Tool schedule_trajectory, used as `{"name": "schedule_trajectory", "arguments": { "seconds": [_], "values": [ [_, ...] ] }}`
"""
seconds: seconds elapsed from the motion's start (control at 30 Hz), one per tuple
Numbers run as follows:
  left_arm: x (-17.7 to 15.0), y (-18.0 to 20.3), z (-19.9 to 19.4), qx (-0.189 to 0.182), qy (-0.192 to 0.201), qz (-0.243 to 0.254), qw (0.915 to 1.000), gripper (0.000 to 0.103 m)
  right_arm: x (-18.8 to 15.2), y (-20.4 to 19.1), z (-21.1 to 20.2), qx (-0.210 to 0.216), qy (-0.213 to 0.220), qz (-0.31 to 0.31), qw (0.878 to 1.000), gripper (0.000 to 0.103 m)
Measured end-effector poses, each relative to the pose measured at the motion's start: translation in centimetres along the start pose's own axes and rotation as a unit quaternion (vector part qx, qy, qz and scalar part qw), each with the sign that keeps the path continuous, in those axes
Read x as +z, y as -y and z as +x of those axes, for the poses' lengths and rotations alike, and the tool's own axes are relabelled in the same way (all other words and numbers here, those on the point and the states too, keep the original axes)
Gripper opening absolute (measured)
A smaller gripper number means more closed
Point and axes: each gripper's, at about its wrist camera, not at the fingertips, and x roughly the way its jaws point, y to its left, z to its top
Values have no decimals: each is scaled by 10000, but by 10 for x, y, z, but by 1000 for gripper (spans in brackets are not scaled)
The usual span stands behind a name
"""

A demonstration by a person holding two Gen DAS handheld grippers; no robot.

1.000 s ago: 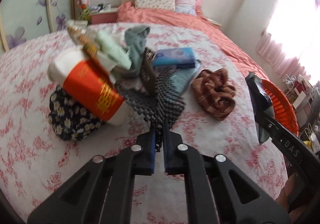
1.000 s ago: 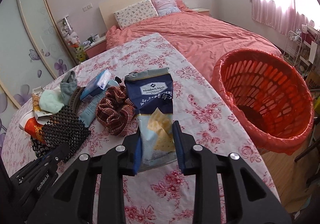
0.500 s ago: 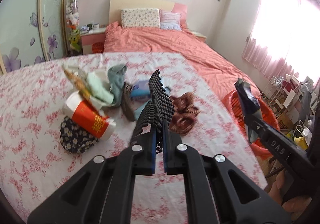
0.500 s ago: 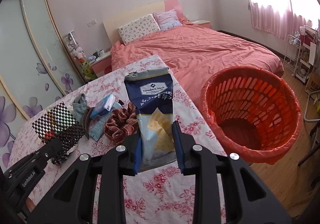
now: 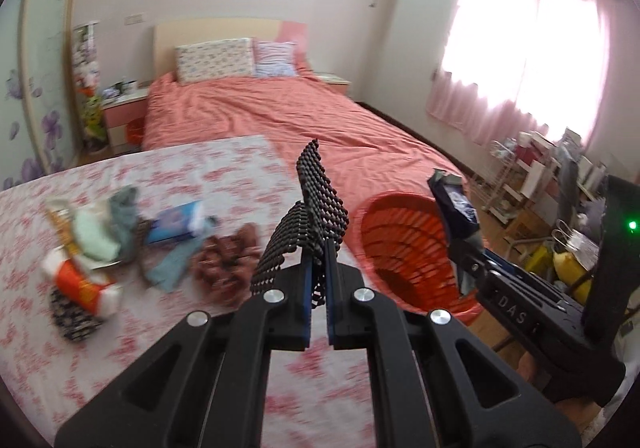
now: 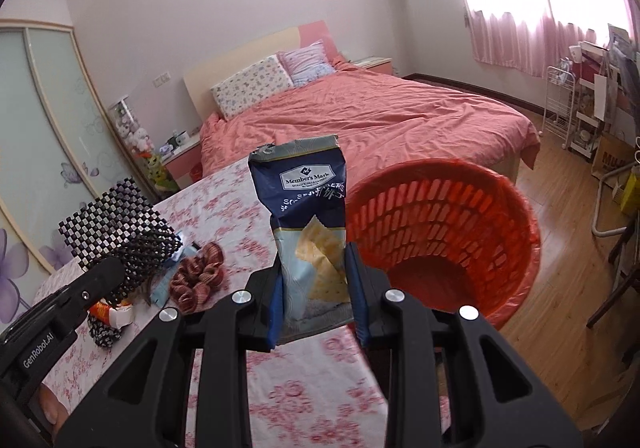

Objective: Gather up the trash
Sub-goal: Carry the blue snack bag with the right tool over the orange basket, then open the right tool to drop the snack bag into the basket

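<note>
Left jaws [image 5: 317,300] were clamped on a black mesh mat [image 5: 316,204], right jaws [image 6: 316,296] on a cracker bag [image 6: 310,224]; orange basket [image 6: 460,216] lay beyond-right. The floppy mat could snag its rim.

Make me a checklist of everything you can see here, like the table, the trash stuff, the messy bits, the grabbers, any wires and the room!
Surface: table under a pink floral cloth.
Job's things: black mesh sheet and blue cracker bag, both lifted; orange basket off the table's edge, nothing seen inside.
Clutter: brown scrunchie, blue packet, red-and-white packet, green cloths, floral pouch, piled on the table.
Grippers: left gripper shut on the mesh sheet; right gripper shut on the cracker bag.
Cables: nothing seen.
Surroundings: bed, pink curtains, cluttered shelves.
</note>
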Motion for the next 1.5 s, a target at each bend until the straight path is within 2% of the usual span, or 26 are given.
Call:
{"name": "schedule_trajectory", "arguments": {
  "seconds": [0.2,0.43,0.67,0.73,0.8,0.87,1.03,1.27,1.5],
  "values": [
    [3,42,32,-449,-69,275,9986,6,10,36,10,-199,81,207,9996,28],
    [10,80,85,-812,-340,492,9949,7,18,70,32,-205,27,493,9986,28],
    [12,94,135,-903,-634,508,9926,7,24,92,53,-131,-51,710,9974,29],
    [11,95,146,-803,-697,499,9931,13,25,95,60,-123,-90,787,9968,34],
    [10,92,153,-684,-751,499,9936,37,25,98,66,-147,-137,829,9964,38],
    [8,85,155,-503,-764,455,9948,45,23,99,68,-195,-186,840,9961,48],
    [1,64,151,-242,-837,359,9956,51,16,94,58,-346,-231,723,9965,57],
    [-12,32,116,143,-691,335,9969,59,16,81,47,-352,-247,584,9974,58],
    [-29,-15,64,642,-471,212,9966,61,7,40,38,-223,-299,163,9992,58]
  ]
}}
